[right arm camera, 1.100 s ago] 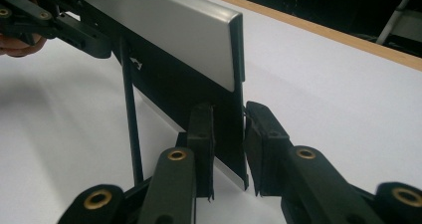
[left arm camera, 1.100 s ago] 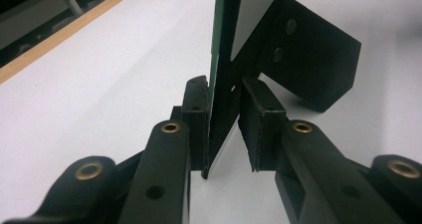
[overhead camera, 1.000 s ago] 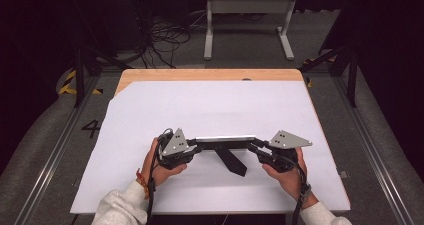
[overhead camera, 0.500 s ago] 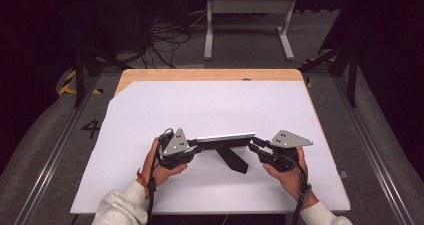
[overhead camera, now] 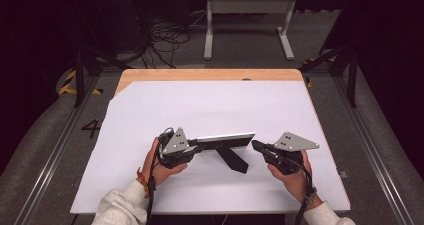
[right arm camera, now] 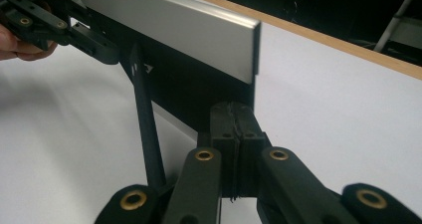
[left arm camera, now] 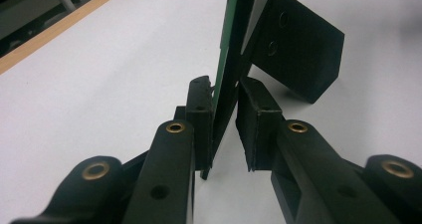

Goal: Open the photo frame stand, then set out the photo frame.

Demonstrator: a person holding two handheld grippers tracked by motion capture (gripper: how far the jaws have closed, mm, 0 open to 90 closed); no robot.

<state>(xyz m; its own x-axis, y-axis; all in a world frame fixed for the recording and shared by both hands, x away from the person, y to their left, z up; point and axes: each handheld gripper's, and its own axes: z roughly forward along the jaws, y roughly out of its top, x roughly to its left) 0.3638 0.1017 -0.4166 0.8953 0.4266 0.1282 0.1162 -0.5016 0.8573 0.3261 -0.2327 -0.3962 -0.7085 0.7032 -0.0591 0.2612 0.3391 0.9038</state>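
A picture frame (overhead camera: 225,139) with a silver face and black back stands upright on the white table (overhead camera: 225,100), propped on its black rear stand (overhead camera: 232,159). My left gripper (overhead camera: 196,144) is at the frame's left end. In the left gripper view its jaws straddle the frame's edge (left arm camera: 230,59). One pad (left arm camera: 201,109) touches the edge, and a thin gap shows at the other. My right gripper (overhead camera: 256,145) is at the frame's right end. Its pads (right arm camera: 233,114) are pressed together with nothing between them, just below the silver corner (right arm camera: 244,40).
The white sheet covers most of a wooden tabletop (overhead camera: 210,75), and its far edge shows bare. Beyond the table are floor cables (overhead camera: 160,40) and a white stand (overhead camera: 247,20). Metal rails (overhead camera: 370,150) run along both sides.
My right gripper has eased slightly to the right. The frame and my left gripper stay where they were.
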